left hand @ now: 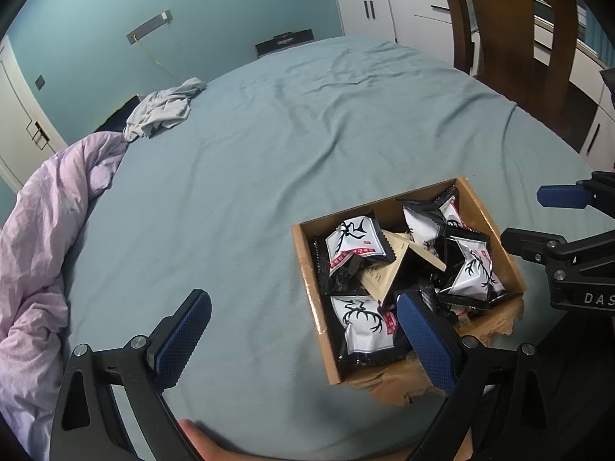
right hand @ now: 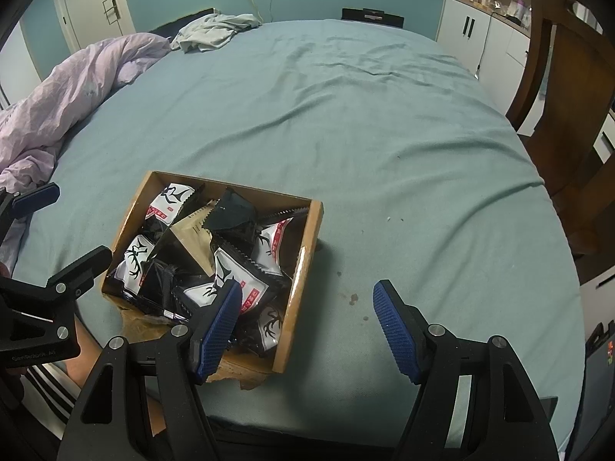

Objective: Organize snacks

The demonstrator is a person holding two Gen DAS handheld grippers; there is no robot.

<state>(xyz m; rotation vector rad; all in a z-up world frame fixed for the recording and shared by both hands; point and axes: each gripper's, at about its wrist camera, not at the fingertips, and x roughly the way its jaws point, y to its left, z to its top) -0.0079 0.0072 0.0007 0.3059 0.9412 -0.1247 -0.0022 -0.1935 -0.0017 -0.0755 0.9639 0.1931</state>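
- Left wrist view: we see the left gripper (left hand: 303, 340) over the bed (left hand: 307, 146), its jaws spread wide with nothing between them; one blue pad hangs over bare sheet, the other over the near edge of the box (left hand: 307, 269).
- The cardboard box sits on the sheet at lower right, its near wall torn and ragged.
- Inside it the snacks (left hand: 357, 242) lie heaped: black-and-white packets printed with a black antler mark and a red label strip whose writing is too small for us to read, plus a tan packet (left hand: 384, 274) among them.
- The right gripper (left hand: 538, 215) shows at the right edge, jaws apart and empty; its body reads "DAS", cut off by the frame.
- A lilac quilt (left hand: 46, 253) is bunched at the left, a grey cloth (left hand: 165, 109) beyond it, and a wooden chair (left hand: 511, 27) stands past the bed.
- Right wrist view: we see the right gripper (right hand: 307, 326) with jaws spread, one pad over the box's (right hand: 307, 238) near corner, the other over the sheet.
- The same antler packets (right hand: 238, 276) fill the box, none pinched.
- The left gripper (right hand: 65, 223) is at the left edge, with faint lettering we cannot make out.
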